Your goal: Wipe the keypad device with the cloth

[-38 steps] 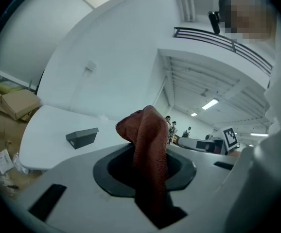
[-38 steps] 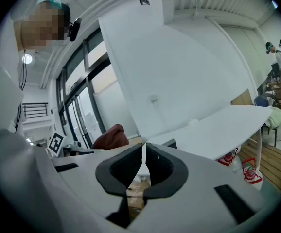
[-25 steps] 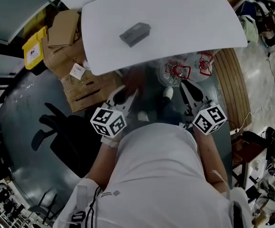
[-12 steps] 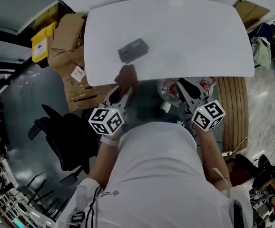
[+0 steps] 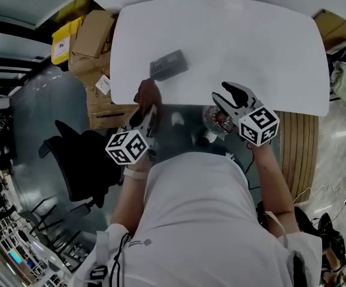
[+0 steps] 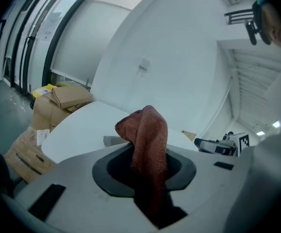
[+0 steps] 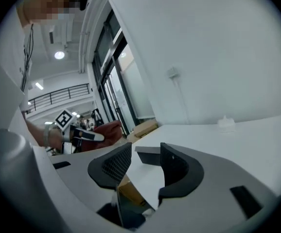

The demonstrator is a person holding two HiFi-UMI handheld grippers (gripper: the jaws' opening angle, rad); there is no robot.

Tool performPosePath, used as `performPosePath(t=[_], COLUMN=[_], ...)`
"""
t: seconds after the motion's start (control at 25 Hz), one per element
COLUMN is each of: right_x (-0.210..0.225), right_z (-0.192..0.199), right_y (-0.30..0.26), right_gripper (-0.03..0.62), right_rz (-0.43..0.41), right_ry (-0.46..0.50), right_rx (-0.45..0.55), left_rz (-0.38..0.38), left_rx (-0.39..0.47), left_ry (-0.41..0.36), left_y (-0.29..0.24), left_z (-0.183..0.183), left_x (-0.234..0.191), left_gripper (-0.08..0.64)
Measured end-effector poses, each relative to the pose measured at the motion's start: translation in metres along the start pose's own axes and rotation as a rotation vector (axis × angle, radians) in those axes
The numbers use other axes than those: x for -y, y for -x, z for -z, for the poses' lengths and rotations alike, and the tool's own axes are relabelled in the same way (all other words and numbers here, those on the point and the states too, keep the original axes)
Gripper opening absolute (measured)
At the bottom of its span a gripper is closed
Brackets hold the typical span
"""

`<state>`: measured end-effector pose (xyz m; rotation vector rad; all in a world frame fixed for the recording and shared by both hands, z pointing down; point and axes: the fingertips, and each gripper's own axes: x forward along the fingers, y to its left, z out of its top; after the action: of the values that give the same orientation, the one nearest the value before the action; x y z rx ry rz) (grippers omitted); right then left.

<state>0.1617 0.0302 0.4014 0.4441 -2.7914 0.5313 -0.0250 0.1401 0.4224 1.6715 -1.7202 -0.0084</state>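
Cloth point(image 5: 147, 92) pinched in the left tool point(image 5: 151, 111) nears the keypad device point(image 5: 169, 64) for wiping, while the right tool point(image 5: 227, 95), its jaws just opened, is spread and empty.

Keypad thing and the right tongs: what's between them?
Only bare white table, in the head view, between keypad device and right tongs, which have just been opening, empty.

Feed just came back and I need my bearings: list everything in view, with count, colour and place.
table: one, white, ahead
keypad device: one, grey, on the table, left part
cloth: one, reddish-brown, in the left tongs
cardboard boxes: several, brown, floor left of table
office chair: one, black, floor at left
plastic bag: one, clear with red print, by the table's near edge
left tongs: one, white and black, shut on the cloth
right tongs: one, white and black, jaws have just been opening, nothing between them
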Motion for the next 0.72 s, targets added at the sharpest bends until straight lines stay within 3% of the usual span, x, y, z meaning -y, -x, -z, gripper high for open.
performPosePath(t=[0.32,0.72], right_x=[0.013,0.013], right_z=[0.007,0.032], right_y=[-0.065,-0.144], right_gripper=[0.182,0.189], right_rz=[-0.059,-0.141], right_ry=[0.306,0.677], right_rx=[-0.184,-0.429], left_rz=[-0.055,-0.016], left_rx=[0.01,-0.072], left_ry=[0.13,0.218], left_y=[-0.031,-0.076], left_z=[-0.003,-0.006], left_x=[-0.032,-0.066], left_gripper=[0.101,0.101])
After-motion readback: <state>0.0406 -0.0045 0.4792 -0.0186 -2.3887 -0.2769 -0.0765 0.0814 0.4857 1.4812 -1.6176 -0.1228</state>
